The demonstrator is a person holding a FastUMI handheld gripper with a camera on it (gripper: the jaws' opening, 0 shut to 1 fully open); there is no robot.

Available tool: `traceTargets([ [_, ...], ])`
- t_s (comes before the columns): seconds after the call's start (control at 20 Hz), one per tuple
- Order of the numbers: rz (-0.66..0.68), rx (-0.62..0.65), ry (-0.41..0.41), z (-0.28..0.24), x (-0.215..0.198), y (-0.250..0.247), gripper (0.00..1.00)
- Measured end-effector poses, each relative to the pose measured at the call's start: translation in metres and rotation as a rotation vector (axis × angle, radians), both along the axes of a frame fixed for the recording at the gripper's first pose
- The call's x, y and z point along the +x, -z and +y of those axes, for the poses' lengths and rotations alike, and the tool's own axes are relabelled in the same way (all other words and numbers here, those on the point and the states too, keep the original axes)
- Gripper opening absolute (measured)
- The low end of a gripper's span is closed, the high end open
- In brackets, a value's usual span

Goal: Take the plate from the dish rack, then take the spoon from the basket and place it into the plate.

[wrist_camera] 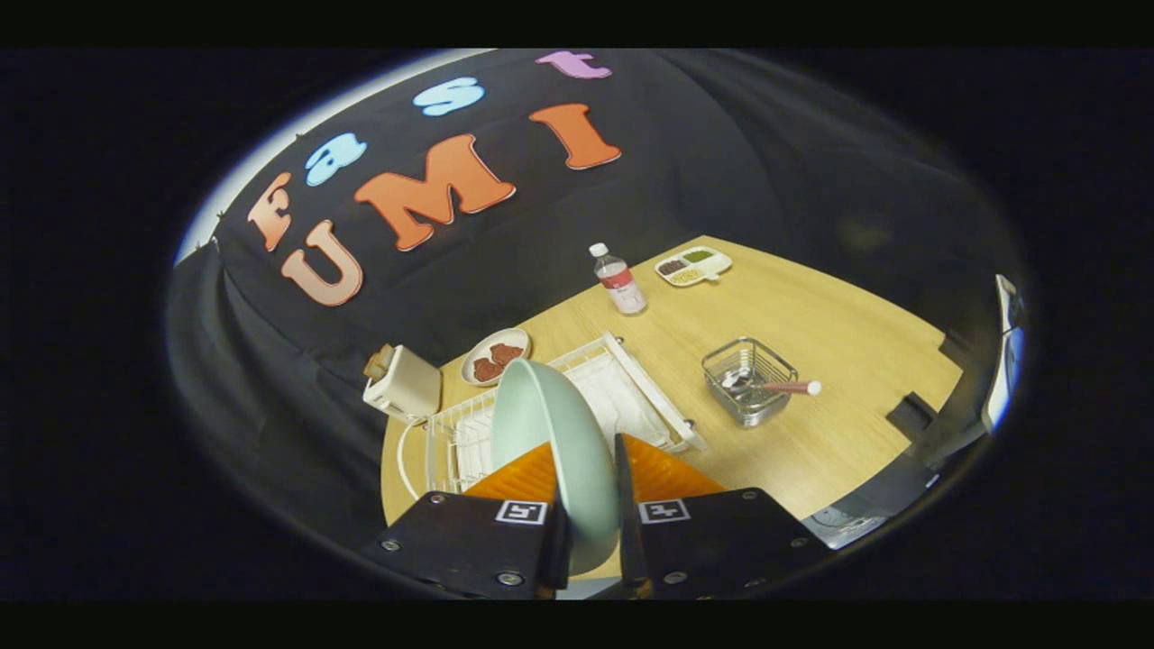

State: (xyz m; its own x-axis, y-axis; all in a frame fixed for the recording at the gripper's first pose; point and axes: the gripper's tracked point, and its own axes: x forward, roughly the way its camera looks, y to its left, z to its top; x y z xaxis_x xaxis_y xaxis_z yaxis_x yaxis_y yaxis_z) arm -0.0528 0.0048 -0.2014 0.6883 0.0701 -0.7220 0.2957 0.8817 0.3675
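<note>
A pale green plate (550, 442) stands on edge between my two orange fingers (518, 478), which press on it from both sides. My gripper (590, 491) holds it lifted above the white wire dish rack (631, 388). Beyond the rack, further along the wooden table (838, 324), stands a small metal wire basket (748, 379). A spoon (775, 386) with a pink handle lies in it, the handle sticking out over the rim away from the rack.
A white toaster (403, 383) sits beside the rack's far corner. A plate of brown food (496, 358), a water bottle (618, 279) and a divided snack tray (692, 266) stand further back. Dark equipment (911, 415) lines the table's edge past the basket.
</note>
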Motion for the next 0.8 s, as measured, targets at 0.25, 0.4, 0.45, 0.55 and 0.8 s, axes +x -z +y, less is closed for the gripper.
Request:
traceTargets([
  [0.25,0.039,0.145,-0.005,0.008,-0.046,0.028,0.22],
  [0.4,0.075,0.249,0.01,0.016,-0.07,0.048,0.22],
  [0.45,0.086,0.267,0.011,0.017,-0.074,0.055,0.22],
  [0.55,0.102,0.279,-0.016,0.023,-0.083,0.068,0.22],
  [0.8,0.171,0.305,-0.013,0.032,-0.086,0.107,0.23],
])
